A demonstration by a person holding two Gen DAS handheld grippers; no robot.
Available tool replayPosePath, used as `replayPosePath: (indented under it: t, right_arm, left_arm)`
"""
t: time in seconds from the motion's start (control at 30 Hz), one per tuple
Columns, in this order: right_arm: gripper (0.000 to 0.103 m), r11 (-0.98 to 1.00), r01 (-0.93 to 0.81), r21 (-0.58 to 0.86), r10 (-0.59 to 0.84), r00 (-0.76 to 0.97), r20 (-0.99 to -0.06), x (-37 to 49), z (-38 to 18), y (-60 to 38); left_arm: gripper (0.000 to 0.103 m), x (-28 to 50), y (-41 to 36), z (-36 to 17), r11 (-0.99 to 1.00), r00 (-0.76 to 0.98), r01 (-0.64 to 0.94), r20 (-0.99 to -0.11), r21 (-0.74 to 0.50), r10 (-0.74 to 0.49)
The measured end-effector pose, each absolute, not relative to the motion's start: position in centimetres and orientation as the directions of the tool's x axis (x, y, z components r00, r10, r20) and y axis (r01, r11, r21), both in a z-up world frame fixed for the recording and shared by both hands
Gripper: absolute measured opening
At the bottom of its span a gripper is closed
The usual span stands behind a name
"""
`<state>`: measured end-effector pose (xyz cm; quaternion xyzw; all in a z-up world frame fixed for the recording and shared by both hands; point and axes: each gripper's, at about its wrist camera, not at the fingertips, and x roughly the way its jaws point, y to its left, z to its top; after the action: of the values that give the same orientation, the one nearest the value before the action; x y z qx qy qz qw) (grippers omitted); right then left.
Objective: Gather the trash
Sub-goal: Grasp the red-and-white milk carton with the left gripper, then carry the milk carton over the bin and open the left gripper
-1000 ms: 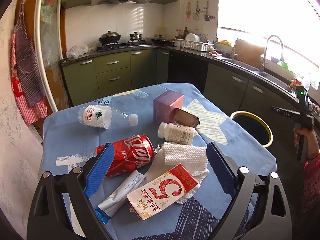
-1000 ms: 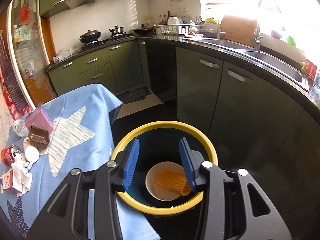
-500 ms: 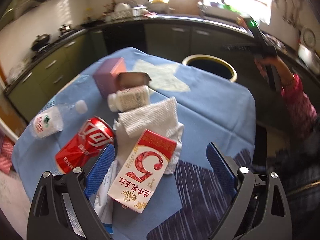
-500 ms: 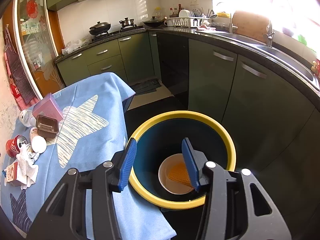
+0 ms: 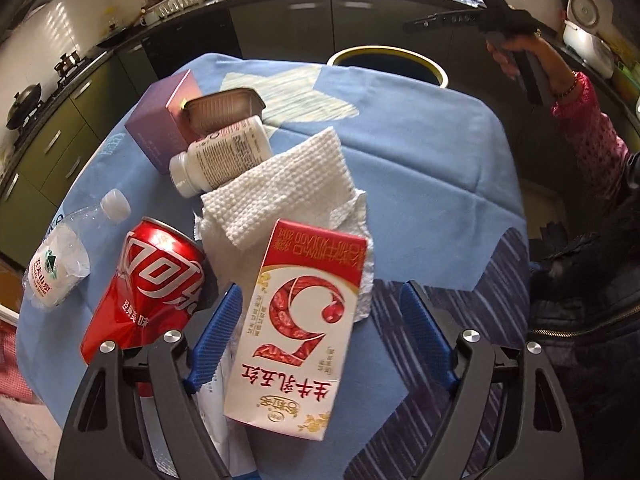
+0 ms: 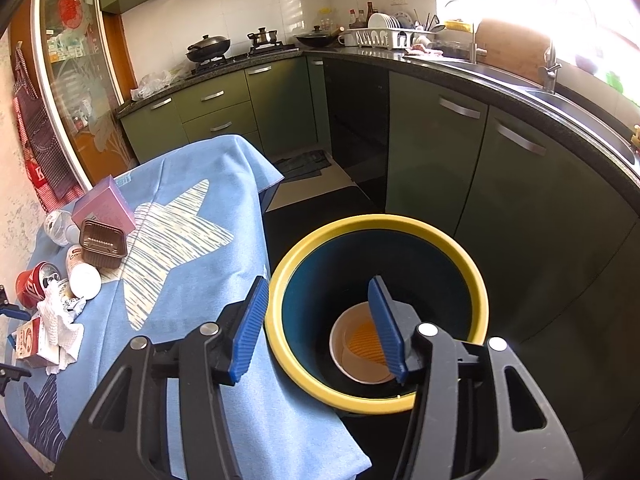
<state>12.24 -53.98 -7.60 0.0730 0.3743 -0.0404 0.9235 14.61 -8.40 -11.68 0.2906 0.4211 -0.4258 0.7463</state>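
left gripper (image 5: 320, 340) wide open around the milk carton (image 5: 298, 328); right gripper (image 6: 318, 330) open, empty, over the yellow-rimmed bin (image 6: 448, 242).

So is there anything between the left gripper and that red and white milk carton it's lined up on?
Nothing visible. The left gripper is open, with the milk carton already lying between its fingers. The red soda can lies just outside the left finger, and the carton's far end rests on the white paper towel.
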Motion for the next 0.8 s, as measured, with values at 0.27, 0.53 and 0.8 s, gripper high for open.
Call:
replayPosePath:
  t: [0.27, 0.53, 0.8]
  right_arm:
    - [0.050, 0.986, 0.123, 0.111, -0.008, 0.708, -0.706, 12.5, -8.0, -54.0]
    - [0.050, 0.986, 0.110, 0.123, 0.010, 0.707, -0.707, 12.5, -8.3, -53.7]
    - [0.050, 0.984, 0.109, 0.144, 0.022, 0.717, -0.697, 11.6, -8.2, -54.0]
  left_arm:
    - [0.061, 15.5, -8.3, -13.1, 0.467, 0.255, 0.883, -0.892, 0.058, -0.372]
    - [0.056, 15.1, -8.5, -13.6, 0.497, 0.280, 0.864, -0.896, 0.080, -0.343]
    - [0.055, 13.7, -8.8, -12.6, 0.540, 0.335, 0.834, -0.884, 0.116, -0.326]
